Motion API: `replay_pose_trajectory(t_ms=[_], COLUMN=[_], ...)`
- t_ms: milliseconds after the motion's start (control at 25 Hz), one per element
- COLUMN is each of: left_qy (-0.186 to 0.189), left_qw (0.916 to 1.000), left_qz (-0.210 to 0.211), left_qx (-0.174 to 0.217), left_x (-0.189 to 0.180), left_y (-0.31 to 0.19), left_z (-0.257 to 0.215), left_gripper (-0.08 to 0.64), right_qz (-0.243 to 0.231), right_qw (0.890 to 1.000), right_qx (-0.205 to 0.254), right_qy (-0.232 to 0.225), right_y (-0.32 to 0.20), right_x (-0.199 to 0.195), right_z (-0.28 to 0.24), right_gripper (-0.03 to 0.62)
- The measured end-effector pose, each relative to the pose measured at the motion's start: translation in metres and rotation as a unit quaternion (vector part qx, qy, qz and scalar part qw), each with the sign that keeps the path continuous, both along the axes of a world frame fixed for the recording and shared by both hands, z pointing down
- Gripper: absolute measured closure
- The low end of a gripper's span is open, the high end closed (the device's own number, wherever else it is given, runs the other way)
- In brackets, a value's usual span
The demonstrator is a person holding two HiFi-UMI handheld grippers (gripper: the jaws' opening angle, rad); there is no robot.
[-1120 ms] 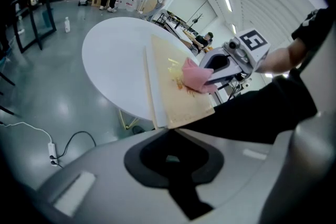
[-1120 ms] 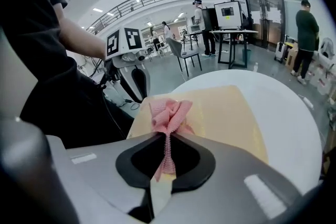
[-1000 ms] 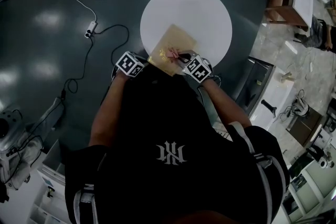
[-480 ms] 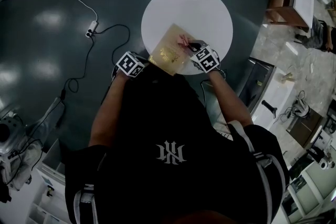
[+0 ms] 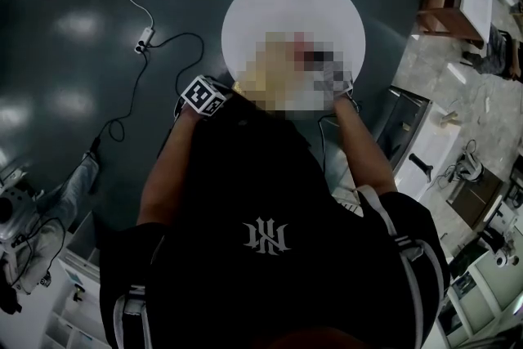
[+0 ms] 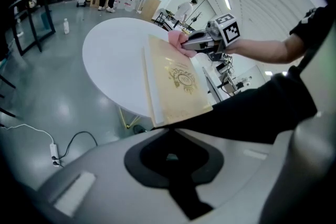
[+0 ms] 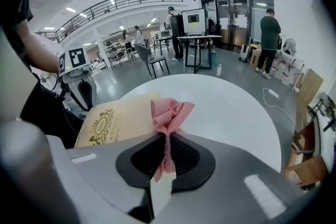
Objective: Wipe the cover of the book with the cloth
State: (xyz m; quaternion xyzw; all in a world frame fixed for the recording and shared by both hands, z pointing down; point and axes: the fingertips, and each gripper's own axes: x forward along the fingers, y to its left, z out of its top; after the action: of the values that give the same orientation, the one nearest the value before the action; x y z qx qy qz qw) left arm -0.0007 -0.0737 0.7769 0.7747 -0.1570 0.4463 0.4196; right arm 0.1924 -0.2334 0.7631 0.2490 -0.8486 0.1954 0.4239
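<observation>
Right hand-held gripper point(image 7: 167, 139) clamped shut on a pink cloth point(image 7: 169, 112), bunched end pushed out past the jaws and pressed onto the far end of the cream book point(image 7: 110, 124). From the left gripper view, same cloth at the cover's far right corner, just short of bare white tabletop point(image 6: 110, 57). Book flat and cover-up near the tabletop's near rim, gold emblem point(image 6: 182, 78) facing up.

Marks a shift. One second back, cloth low on the cover beside the emblem; half a second back, midway up; now at the far edge. Reads as one full stroke, near to far, down the right side of the cover. Probably leaves the emblem and the spine-side strip still to wipe.

Left hand-held gripper point(image 6: 168, 131) with jaws together, tips right at the book's near edge, parked in the same spot across all three head views. Impossible to say whether pinching the edge or merely resting beside it; looks like a steadying post either way.

Next, by this reading: draw the right hand-held gripper back toward the near edge and over toward the spine. Worth watching for the cloth running off onto the tabletop, or the book skidding under the push.
</observation>
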Motion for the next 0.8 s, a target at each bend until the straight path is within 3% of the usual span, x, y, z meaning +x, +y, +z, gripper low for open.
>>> replay_pose_trajectory(t_ms=[240, 400, 640, 800], left_qy=[0.001, 0.0, 0.004, 0.002], left_qw=[1.0, 1.0, 0.9997, 0.9997], left_qz=[0.001, 0.005, -0.024, -0.022], left_qx=[0.0, 0.002, 0.005, 0.009], left_x=[-0.001, -0.002, -0.018, -0.029], left_y=[-0.002, -0.006, -0.019, -0.027], left_z=[-0.002, 0.0, 0.001, -0.003], left_gripper=[0.538, 0.538, 0.538, 0.538], right_qz=[0.052, 0.067, -0.016, -0.1], right_qw=[0.998, 0.997, 0.998, 0.99], right_qx=[0.015, 0.03, 0.023, -0.016], right_qy=[0.014, -0.002, -0.057, -0.101], right_y=[-0.014, -0.012, 0.048, 0.113], right_x=[0.027, 0.038, -0.009, -0.057], right_z=[-0.004, -0.02, -0.047, -0.046], right_gripper=[0.569, 0.569, 0.569, 0.569])
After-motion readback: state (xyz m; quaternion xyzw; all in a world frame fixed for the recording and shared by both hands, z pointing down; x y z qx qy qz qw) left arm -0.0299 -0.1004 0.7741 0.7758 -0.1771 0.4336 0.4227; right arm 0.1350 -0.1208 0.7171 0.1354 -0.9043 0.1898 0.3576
